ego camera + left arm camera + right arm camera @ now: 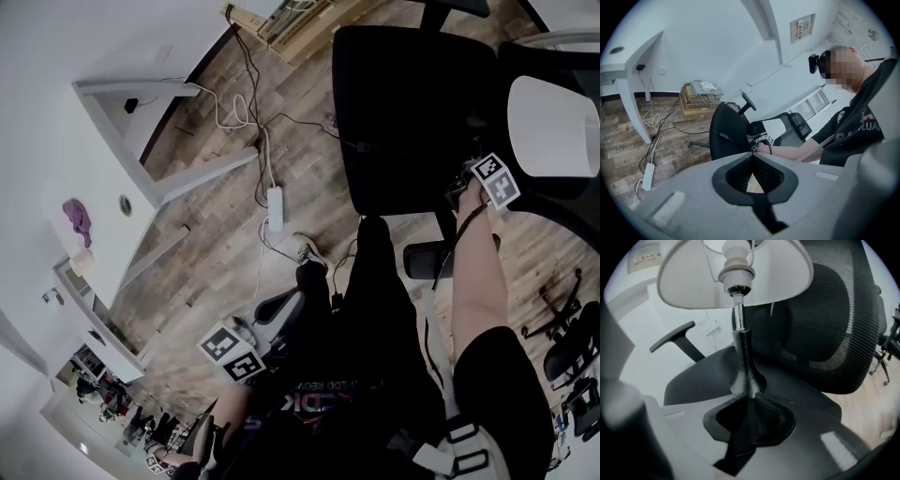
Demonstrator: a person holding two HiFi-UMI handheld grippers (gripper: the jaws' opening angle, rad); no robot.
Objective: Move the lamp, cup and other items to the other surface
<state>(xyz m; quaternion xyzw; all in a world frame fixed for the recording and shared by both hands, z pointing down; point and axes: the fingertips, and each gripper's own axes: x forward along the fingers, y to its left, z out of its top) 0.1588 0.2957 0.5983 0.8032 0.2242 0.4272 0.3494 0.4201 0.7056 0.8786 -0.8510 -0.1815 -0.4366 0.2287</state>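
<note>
A lamp (736, 273) with a white shade and a thin black stem (743, 357) stands over the seat of a black office chair (797, 380); its base is hidden. My right gripper (751, 401) is shut on the lower stem. In the head view the shade (548, 127) shows at the right, with my right gripper (472, 185) just left of it. The left gripper view shows the shade (778, 129) too. My left gripper (752, 158) is shut and holds nothing. It hangs low by the person's legs (281, 309), far from the lamp. No cup is in view.
A second black chair (412, 112) stands left of the lamp's chair, and more chair bases (562, 314) lie at the right. A power strip (274, 208) and cables trail over the wooden floor. A white desk (112, 187) with a purple cloth (77, 217) stands at the left.
</note>
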